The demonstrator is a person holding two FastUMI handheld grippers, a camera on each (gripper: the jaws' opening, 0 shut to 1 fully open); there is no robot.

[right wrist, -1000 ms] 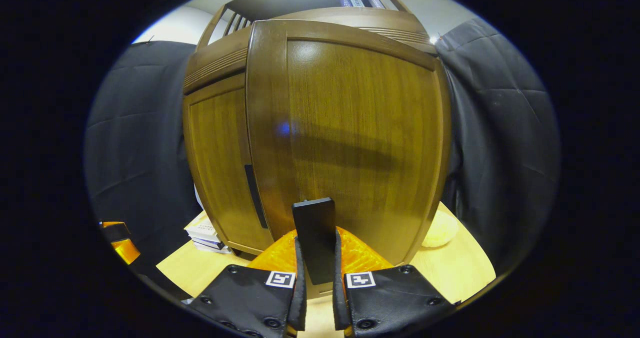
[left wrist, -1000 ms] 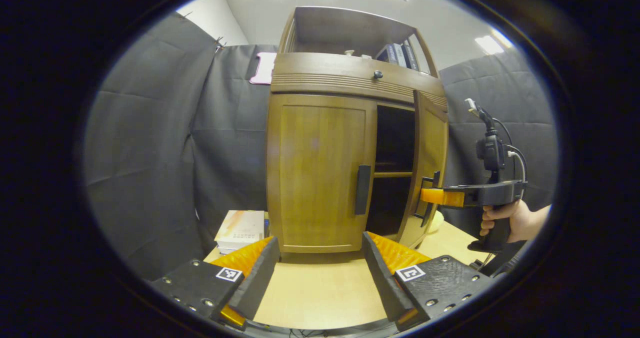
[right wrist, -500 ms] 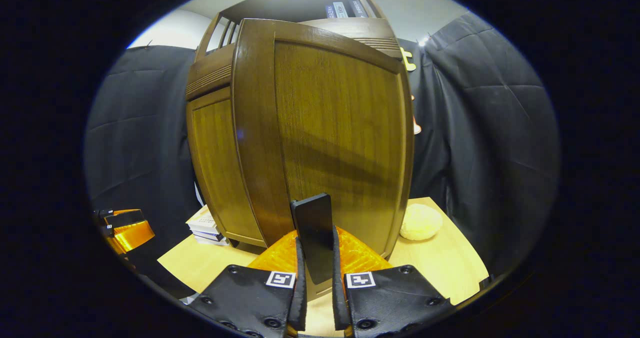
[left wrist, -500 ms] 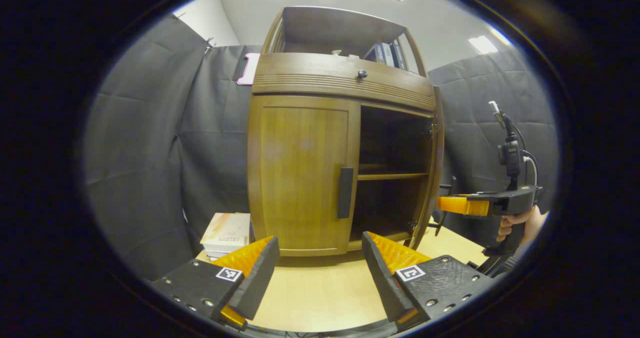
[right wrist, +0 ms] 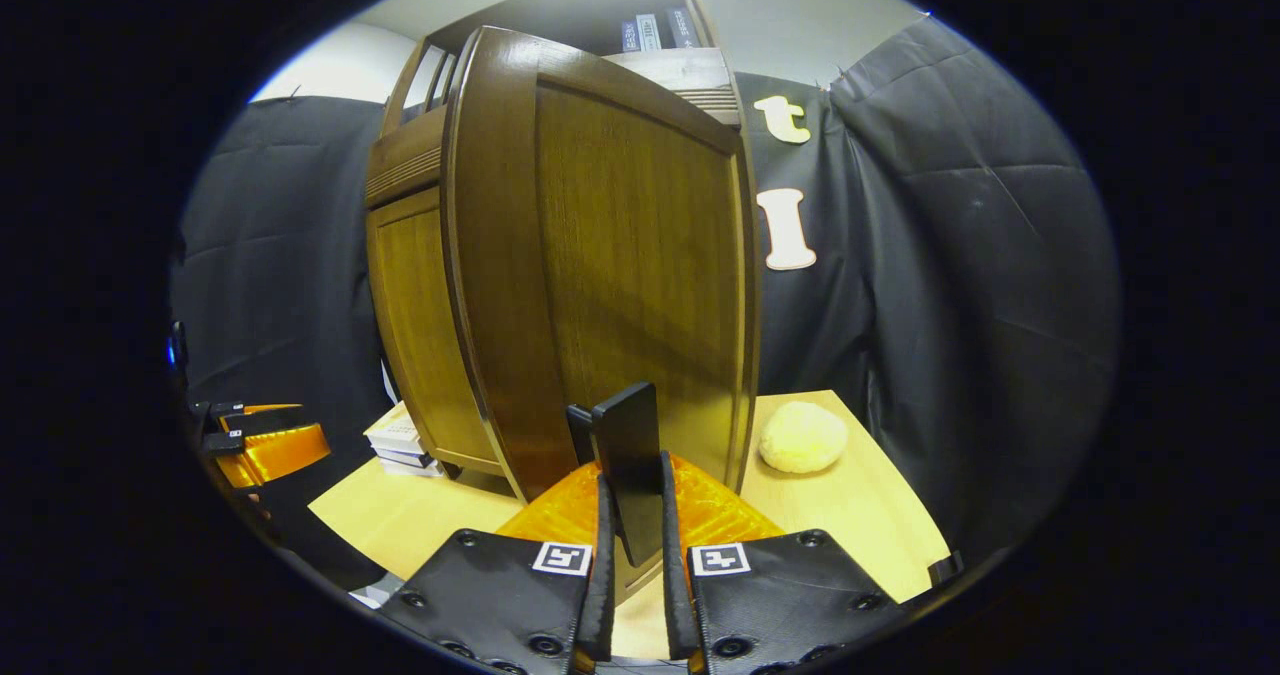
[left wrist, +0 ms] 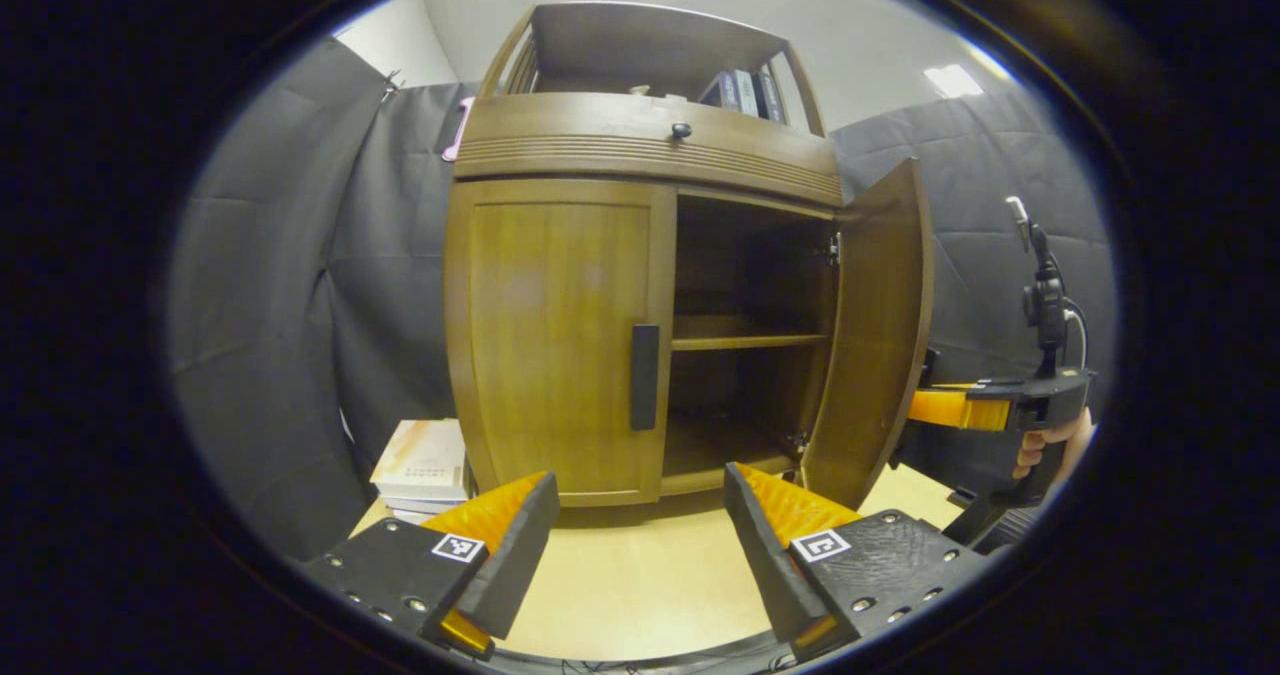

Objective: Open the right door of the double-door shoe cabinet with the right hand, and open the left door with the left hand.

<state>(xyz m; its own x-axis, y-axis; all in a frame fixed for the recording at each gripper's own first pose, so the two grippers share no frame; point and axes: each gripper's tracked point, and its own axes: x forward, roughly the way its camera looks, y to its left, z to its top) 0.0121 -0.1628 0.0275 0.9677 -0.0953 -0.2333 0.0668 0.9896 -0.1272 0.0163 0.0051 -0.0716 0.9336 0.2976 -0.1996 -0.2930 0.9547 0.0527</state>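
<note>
Right door (left wrist: 872,335) now swings much wider vs a sec ago, well past half open, pulled by right tongs (right wrist: 633,555) clamped on its handle (right wrist: 630,465). Inside shelf (left wrist: 745,338) now shows. Cabinet's right side w/ pale round lump (right wrist: 802,437) comes into sight.

One shoe cabinet (left wrist: 560,335) centre frame in the left gripper view, with two doors: left door (left wrist: 555,340) closed, right door (left wrist: 870,335) swung out. Two dark handles, one on each door (left wrist: 645,377) (right wrist: 628,470). One drawer knob (left wrist: 681,130) up top. One stack of books (left wrist: 420,460) lower left. One pale round lump (right wrist: 802,437) at right in the right gripper view. Two tools: (left wrist: 640,545) and (right wrist: 632,595).
</note>
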